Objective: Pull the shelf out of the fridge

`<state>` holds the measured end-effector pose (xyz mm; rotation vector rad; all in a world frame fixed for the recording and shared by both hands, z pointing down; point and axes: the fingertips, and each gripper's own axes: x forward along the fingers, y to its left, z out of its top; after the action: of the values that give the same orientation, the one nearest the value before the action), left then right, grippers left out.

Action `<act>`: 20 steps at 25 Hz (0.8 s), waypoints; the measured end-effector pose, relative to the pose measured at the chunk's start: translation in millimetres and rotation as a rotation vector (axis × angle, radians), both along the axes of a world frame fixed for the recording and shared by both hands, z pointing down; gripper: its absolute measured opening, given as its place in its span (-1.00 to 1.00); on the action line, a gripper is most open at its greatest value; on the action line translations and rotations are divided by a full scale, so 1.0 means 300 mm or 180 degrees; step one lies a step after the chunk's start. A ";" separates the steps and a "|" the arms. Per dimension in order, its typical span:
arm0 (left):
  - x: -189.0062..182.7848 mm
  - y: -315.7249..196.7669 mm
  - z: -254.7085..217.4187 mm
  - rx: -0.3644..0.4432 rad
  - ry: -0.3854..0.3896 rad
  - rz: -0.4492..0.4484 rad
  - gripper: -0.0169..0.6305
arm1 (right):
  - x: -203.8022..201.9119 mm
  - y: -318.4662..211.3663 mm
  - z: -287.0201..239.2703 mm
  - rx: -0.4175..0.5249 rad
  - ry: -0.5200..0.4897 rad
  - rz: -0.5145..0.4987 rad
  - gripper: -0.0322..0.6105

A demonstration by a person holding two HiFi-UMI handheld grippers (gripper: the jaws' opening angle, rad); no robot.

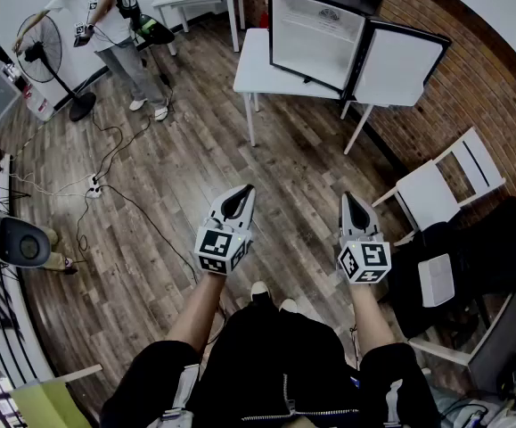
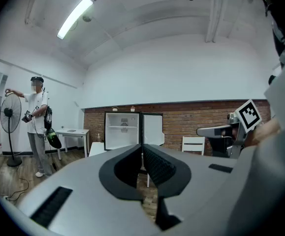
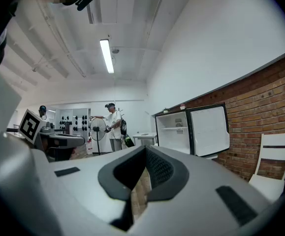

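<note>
Two hand-held grippers are shut with nothing between their jaws. The left hand-held gripper (image 1: 241,192) and the right hand-held gripper (image 1: 354,200) are both held level in front of the person. The shelf (image 2: 124,127) sits across the upper part of the fridge (image 1: 315,38). The fridge stands with its door (image 1: 405,65) swung open on a white worktop (image 1: 258,71) by the brick wall, well apart from both grippers.

The whole approach is yet to be made, so most of the risk probably lies there. A cable (image 1: 115,154) trails over the floor to the left and a white chair (image 1: 436,190) stands to the right, and either could catch a foot or an elbow. If the jaws reach the fridge closed, they would likely butt the shelf's front edge instead of gripping it. The fridge looks small and light, so a sticking shelf might drag it toward the worktop's edge. A one-sided pull could tilt the shelf and jam it. The open door may also be knocked by the right gripper.
</note>
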<state>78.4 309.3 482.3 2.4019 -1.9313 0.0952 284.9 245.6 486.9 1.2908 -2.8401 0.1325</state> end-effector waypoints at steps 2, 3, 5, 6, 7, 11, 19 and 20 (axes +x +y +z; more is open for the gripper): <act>-0.006 0.014 -0.001 -0.0001 0.0015 -0.0001 -0.86 | -0.005 0.022 -0.007 0.0040 -0.0027 -0.0041 -0.93; -0.009 0.019 -0.003 0.0005 0.0024 0.0001 -0.86 | -0.009 0.030 -0.010 0.0059 -0.0043 -0.0073 -0.91; -0.014 0.026 -0.005 0.0028 0.0042 0.0009 -0.87 | -0.021 0.041 -0.007 0.0068 -0.0063 -0.0149 -0.89; -0.017 0.029 -0.003 0.0034 0.0047 0.0015 -0.87 | -0.028 0.044 0.001 0.0052 -0.0049 -0.0179 -0.89; -0.019 0.032 0.001 0.0031 0.0050 0.0023 -0.88 | -0.035 0.046 0.009 0.0041 -0.0015 -0.0199 -0.89; -0.049 0.036 0.027 -0.0013 0.0066 0.0023 -0.88 | -0.071 0.054 0.021 0.0108 0.0058 -0.0213 -0.89; -0.128 0.039 0.050 -0.0008 0.0063 0.0046 -0.88 | -0.140 0.057 0.031 0.0134 -0.0014 -0.0137 -0.89; -0.132 0.037 0.055 -0.0010 0.0057 0.0069 -0.88 | -0.148 0.059 0.029 0.0135 -0.0028 -0.0122 -0.89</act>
<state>38.7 320.4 498.9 2.4136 -1.8964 0.0772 240.6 263.1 495.7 1.2451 -2.8883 0.0777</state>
